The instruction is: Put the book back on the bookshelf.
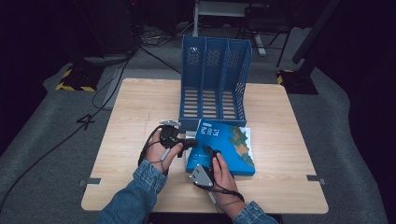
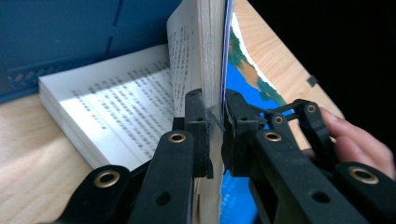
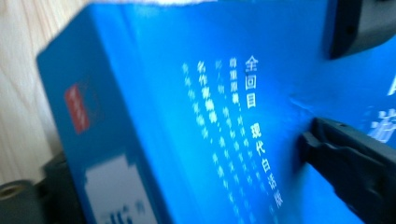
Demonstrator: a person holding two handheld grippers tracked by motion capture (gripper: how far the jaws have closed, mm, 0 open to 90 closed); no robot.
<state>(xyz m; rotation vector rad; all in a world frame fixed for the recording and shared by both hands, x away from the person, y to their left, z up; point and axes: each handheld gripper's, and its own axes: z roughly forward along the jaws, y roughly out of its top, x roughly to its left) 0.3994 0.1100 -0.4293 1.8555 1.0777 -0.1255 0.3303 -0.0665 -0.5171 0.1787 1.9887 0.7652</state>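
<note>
Left claw (image 2: 215, 116) clamped on the lifted front cover and first pages of the thick blue paperback book (image 1: 224, 144), which lies on the pale wooden counter (image 1: 140, 107) just in front of the blue plastic file rack (image 1: 215, 79). Right claw (image 1: 208, 158) jaws wide, resting on the book's cover.

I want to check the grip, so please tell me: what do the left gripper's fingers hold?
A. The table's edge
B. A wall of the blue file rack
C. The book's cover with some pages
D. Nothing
C: in the left gripper view the left gripper pinches the book's lifted cover and pages.
</note>
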